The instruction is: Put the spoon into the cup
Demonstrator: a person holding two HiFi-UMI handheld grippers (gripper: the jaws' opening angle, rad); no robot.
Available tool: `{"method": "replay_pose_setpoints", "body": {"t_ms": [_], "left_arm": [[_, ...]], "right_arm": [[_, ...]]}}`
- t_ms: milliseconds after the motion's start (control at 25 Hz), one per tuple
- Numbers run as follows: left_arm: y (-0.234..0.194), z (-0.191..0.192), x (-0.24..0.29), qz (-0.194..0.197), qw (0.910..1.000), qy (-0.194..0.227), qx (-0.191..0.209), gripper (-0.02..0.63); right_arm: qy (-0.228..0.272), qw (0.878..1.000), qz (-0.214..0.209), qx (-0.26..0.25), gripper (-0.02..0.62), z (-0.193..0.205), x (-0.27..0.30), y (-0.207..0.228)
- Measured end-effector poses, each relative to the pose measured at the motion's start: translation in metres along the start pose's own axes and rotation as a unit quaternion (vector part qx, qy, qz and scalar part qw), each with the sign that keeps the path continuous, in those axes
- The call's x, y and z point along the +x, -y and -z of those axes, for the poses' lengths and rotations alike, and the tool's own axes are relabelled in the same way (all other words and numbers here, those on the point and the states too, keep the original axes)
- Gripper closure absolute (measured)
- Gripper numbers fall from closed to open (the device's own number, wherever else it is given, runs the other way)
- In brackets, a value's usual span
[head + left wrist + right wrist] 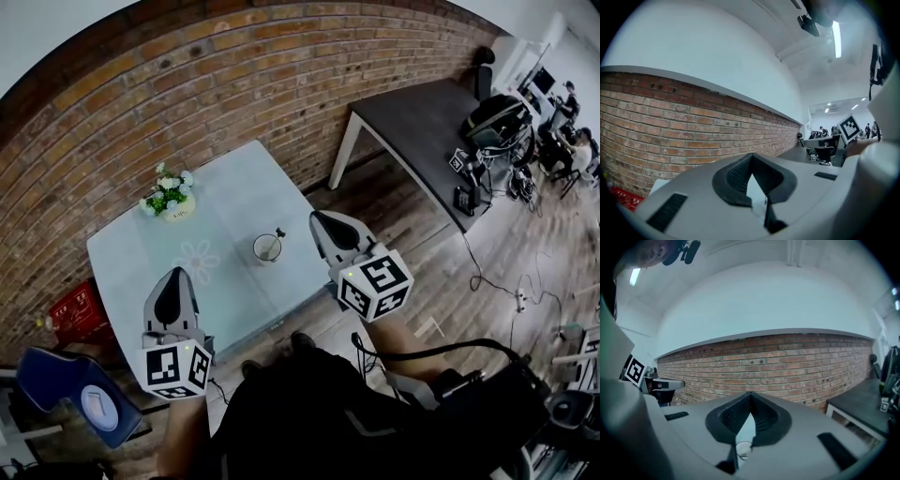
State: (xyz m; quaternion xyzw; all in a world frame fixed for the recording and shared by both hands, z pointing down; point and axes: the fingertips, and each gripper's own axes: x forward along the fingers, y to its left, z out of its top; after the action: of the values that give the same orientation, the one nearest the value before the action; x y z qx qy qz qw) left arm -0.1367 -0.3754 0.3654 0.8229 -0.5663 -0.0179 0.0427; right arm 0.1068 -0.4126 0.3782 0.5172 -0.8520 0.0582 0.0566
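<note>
The right tongs [316, 217] are pressed together, and nothing is pinched in them. They are held in the air near the cup [268, 247], on its right side, and the cup is not touched by them. In the right gripper view the cup [743, 449] is seen lower down, past the closed tips [750, 393].

The left tongs [173, 274] are pressed together too, and nothing is held in them. They are kept well to the left of the cup and closer to the person.

The spoon [276, 240] is seen inside the cup. It is leaned to the right, with its handle poking out over the rim.

The cup is stood upright on a pale blue table [234, 192]. A little pot of white flowers [170, 199] is set behind the cup, to its left. A dark table [422, 122] is seen far to the cup's right.
</note>
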Motion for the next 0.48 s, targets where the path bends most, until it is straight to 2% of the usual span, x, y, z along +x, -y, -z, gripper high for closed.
{"method": "replay_pose_setpoints", "body": {"t_ms": [200, 480], "left_arm": [[-0.0022, -0.0017, -0.0019, -0.003, 0.9999, 0.005, -0.011, 0.595], [-0.0035, -0.0002, -0.0075, -0.008, 0.9999, 0.005, -0.010, 0.596]], "right_arm": [[-0.005, 1.000, 0.006, 0.002, 0.577, -0.0007, 0.0042, 0.0004], [0.005, 1.000, -0.011, -0.011, 0.577, -0.0056, 0.0066, -0.0080]]}}
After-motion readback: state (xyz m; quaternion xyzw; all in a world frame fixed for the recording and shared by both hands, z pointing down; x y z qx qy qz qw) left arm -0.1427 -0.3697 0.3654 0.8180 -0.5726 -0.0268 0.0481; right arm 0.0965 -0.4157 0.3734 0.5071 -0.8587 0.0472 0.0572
